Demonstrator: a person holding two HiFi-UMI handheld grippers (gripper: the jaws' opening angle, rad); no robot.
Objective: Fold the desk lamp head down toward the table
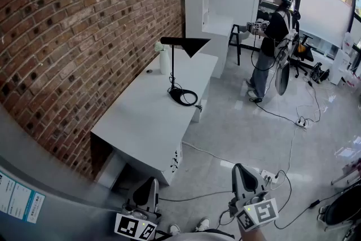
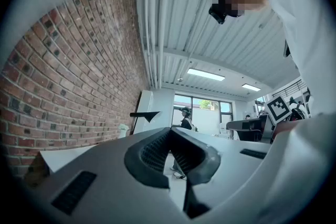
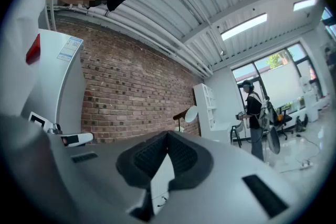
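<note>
- Brick wall fills the left side, and the white tabletop runs along it from near to far.
- Another person stands far off at the right, well clear of the tabletop.
- Desk lamp stands toward the far end of the tabletop. Its thin stem is upright and its coiled black base lies flat, with a white jar just beside it on the far left.
- Lamp head tops the stem as a flat black wedge. Its long axis is level and runs left to right, so it is not yet folded down.
- Left gripper and right gripper sit at the near edge, short of the tabletop's near end and well apart from the lamp. Each pair of jaws is closed, with nothing between them.
- From the jaws the lamp lies ahead and far. It sits slightly right of the left gripper and further left of the right one, so the left looks the nearer, though either needs a long approach.
- Joint between head and stem is too small to make out, and the frame's bottom edge cuts off both grippers' lower parts.
</note>
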